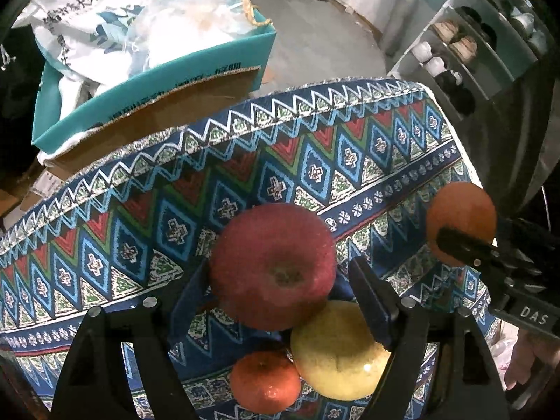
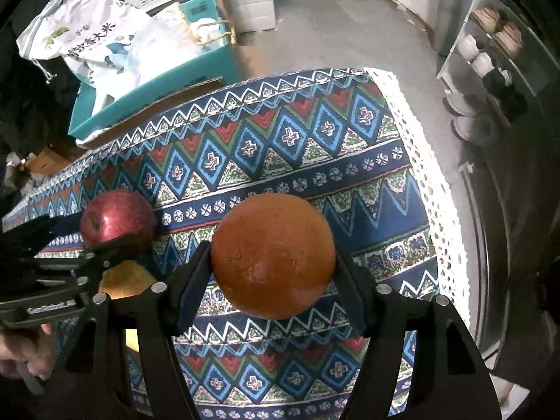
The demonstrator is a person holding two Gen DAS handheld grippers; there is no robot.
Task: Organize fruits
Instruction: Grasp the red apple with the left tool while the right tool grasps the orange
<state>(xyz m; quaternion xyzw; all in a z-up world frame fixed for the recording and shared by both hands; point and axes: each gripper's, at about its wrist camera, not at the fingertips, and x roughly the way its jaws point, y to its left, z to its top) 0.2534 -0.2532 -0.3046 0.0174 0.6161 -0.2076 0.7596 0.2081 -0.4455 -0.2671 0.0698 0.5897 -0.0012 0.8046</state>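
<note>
A red apple (image 1: 273,266) rests on the patterned cloth (image 1: 140,210) between the fingers of my left gripper (image 1: 278,266). The jaws stand open, with a narrow gap showing at the right fingertip. Just in front of the apple lie a yellow fruit (image 1: 339,350) and a small tangerine (image 1: 266,381). My right gripper (image 2: 273,252) is shut on a big orange (image 2: 273,255) and holds it above the cloth, to the right of the apple (image 2: 119,220). In the left wrist view the same orange (image 1: 462,213) appears at the right edge.
A teal cardboard box (image 1: 157,80) stuffed with bags stands past the cloth's far left edge. A shoe shelf (image 1: 455,52) is at the far right, with bare concrete floor (image 1: 315,35) between them. The cloth's white-lace right edge (image 2: 437,175) drops off.
</note>
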